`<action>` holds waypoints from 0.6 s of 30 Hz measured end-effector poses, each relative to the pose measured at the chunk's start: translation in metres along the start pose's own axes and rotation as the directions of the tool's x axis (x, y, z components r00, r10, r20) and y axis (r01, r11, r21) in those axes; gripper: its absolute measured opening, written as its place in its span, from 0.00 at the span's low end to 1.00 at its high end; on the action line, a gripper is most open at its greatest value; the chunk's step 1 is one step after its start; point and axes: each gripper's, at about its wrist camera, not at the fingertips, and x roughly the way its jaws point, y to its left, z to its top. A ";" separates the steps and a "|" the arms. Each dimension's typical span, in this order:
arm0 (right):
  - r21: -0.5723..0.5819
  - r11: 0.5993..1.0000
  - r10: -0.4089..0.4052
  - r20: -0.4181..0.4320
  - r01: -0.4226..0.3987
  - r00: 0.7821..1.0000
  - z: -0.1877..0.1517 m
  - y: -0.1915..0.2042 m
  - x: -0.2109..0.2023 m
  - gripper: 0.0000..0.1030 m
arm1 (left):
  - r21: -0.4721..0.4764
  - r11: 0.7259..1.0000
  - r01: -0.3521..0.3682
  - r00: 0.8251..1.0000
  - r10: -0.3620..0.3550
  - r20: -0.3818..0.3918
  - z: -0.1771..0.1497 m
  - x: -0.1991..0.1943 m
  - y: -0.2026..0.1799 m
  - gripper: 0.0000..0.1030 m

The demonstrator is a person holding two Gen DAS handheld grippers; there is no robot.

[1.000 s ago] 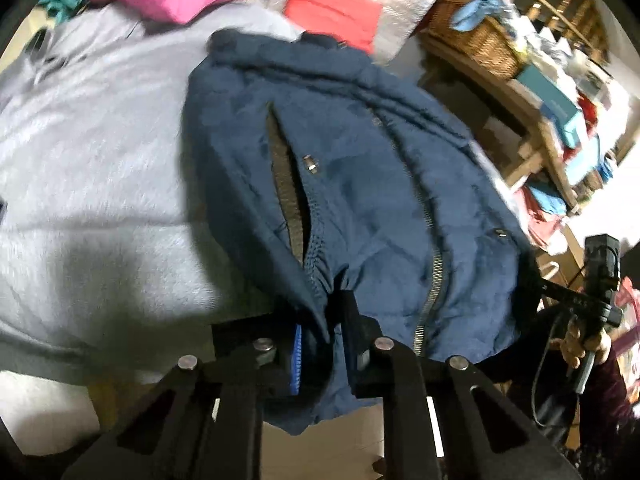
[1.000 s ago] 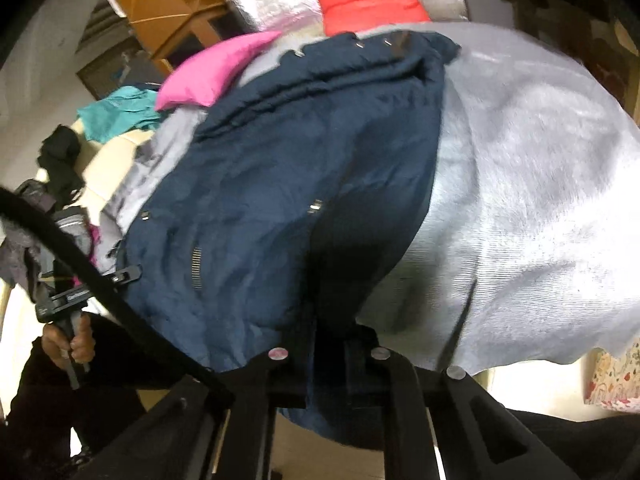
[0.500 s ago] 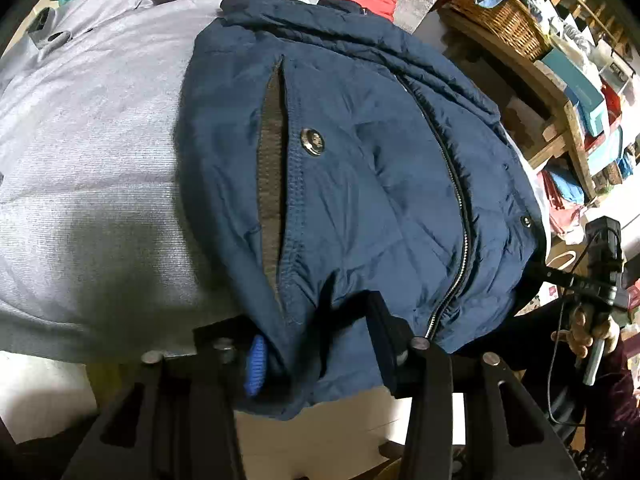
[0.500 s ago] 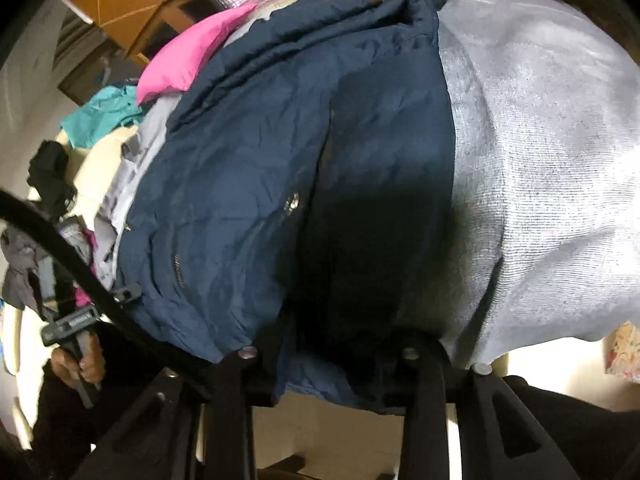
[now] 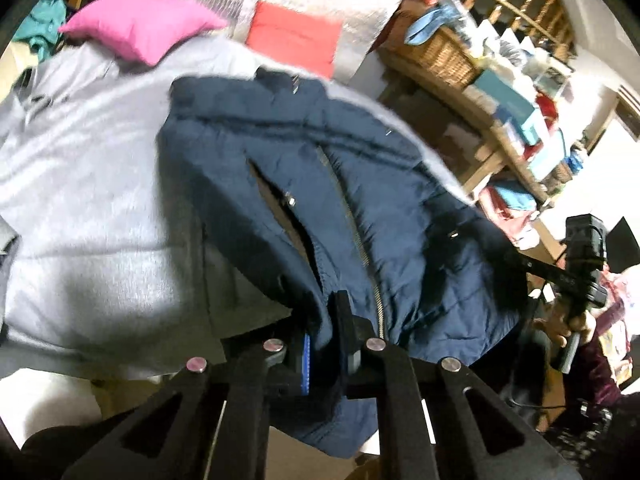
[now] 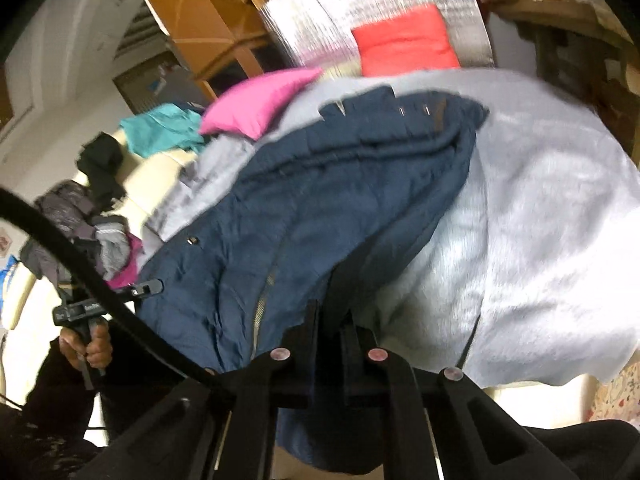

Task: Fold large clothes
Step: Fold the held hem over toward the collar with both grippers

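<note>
Two grippers pinching the near hem of one navy jacket.

Left wrist view: the left gripper (image 5: pixel 326 336) is clenched on the navy jacket (image 5: pixel 340 200), its jaws having just closed on the cloth; the jacket lies on a grey blanket (image 5: pixel 88 200), a pink cushion (image 5: pixel 140 24) at 11 o'clock.
Right wrist view: the right gripper (image 6: pixel 328 332), jaws likewise just closed, grips the jacket's (image 6: pixel 320 208) hem; a red cushion (image 6: pixel 404 40) sits at 1 o'clock.
</note>
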 end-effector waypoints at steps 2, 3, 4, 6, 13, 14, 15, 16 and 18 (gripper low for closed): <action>-0.008 1.000 0.028 0.037 -0.028 0.999 0.004 0.007 -0.017 0.08 | 0.008 1.000 0.022 1.000 -0.022 0.014 0.003 -0.012 -0.008 0.10; -0.013 0.999 0.036 0.054 -0.035 0.998 0.005 0.009 -0.026 0.08 | 0.011 1.000 0.029 0.999 -0.029 0.019 0.004 -0.017 -0.011 0.10; -0.015 0.999 0.044 0.069 -0.044 0.997 0.006 0.010 -0.034 0.08 | 0.011 0.999 0.040 0.999 -0.040 0.025 0.005 -0.022 -0.014 0.10; -0.016 0.997 0.078 0.111 -0.076 0.991 0.011 0.013 -0.052 0.07 | 0.001 0.997 0.074 0.996 -0.074 0.046 0.007 -0.035 -0.016 0.10; -0.044 0.992 0.122 0.227 -0.115 0.966 0.054 0.023 -0.091 0.01 | -0.049 0.987 0.151 0.984 -0.145 0.103 0.036 -0.053 -0.007 0.10; -0.046 0.996 0.078 0.209 -0.070 0.975 0.060 0.020 -0.087 0.01 | -0.037 0.990 0.138 0.986 -0.133 0.100 0.039 -0.051 -0.009 0.10; -0.038 0.998 0.054 0.173 -0.048 0.983 0.064 0.015 -0.078 0.01 | -0.030 0.992 0.125 0.988 -0.121 0.096 0.039 -0.048 -0.010 0.10; -0.011 1.000 0.023 0.149 -0.021 0.989 0.065 0.006 -0.069 0.01 | -0.029 0.992 0.125 0.989 -0.122 0.090 0.036 -0.047 -0.012 0.09; 0.085 0.996 0.009 0.091 -0.016 0.996 0.062 -0.016 -0.050 0.02 | -0.031 0.991 0.127 0.990 -0.124 0.071 0.031 -0.041 -0.012 0.09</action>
